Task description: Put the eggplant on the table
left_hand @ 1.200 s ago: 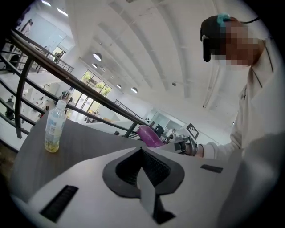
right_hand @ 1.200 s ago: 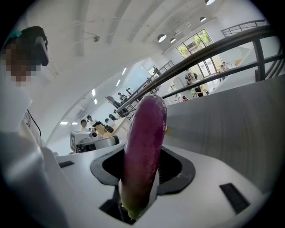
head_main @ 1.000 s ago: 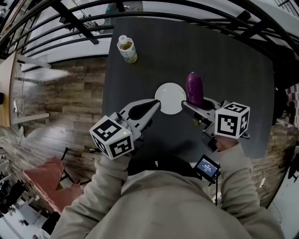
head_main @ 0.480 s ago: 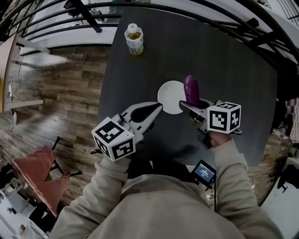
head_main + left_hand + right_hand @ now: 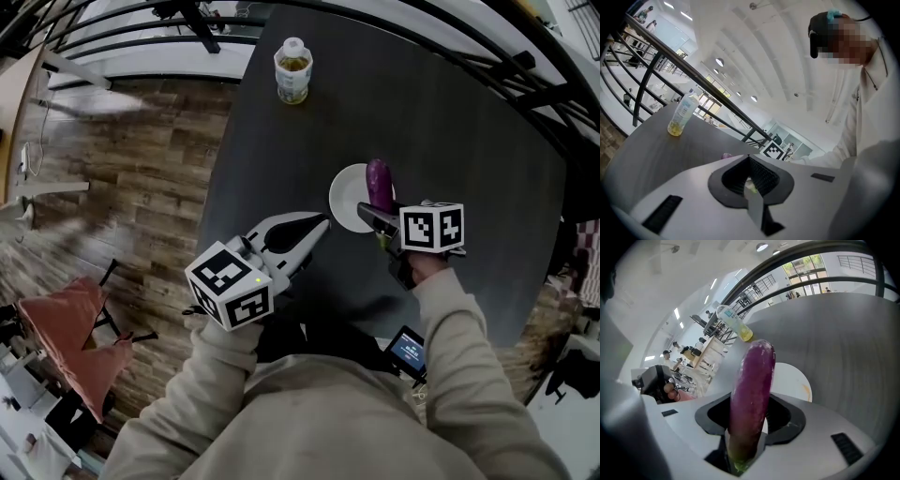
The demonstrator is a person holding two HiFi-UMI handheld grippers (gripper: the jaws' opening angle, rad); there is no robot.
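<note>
Dark table [image 5: 469, 141] is filling most of the head view. Right gripper [image 5: 378, 217] is clamping its jaws on the eggplant [image 5: 379, 184] near the green stem end. The purple body is sticking out past the jaws and overlapping the right edge of the white plate [image 5: 347, 195]; whether it is touching anything below is unclear. Left gripper [image 5: 322, 224] is hovering just left of the plate, jaws pressed together on nothing. Bottle [image 5: 293, 71] is standing near the table's far edge.
</note>
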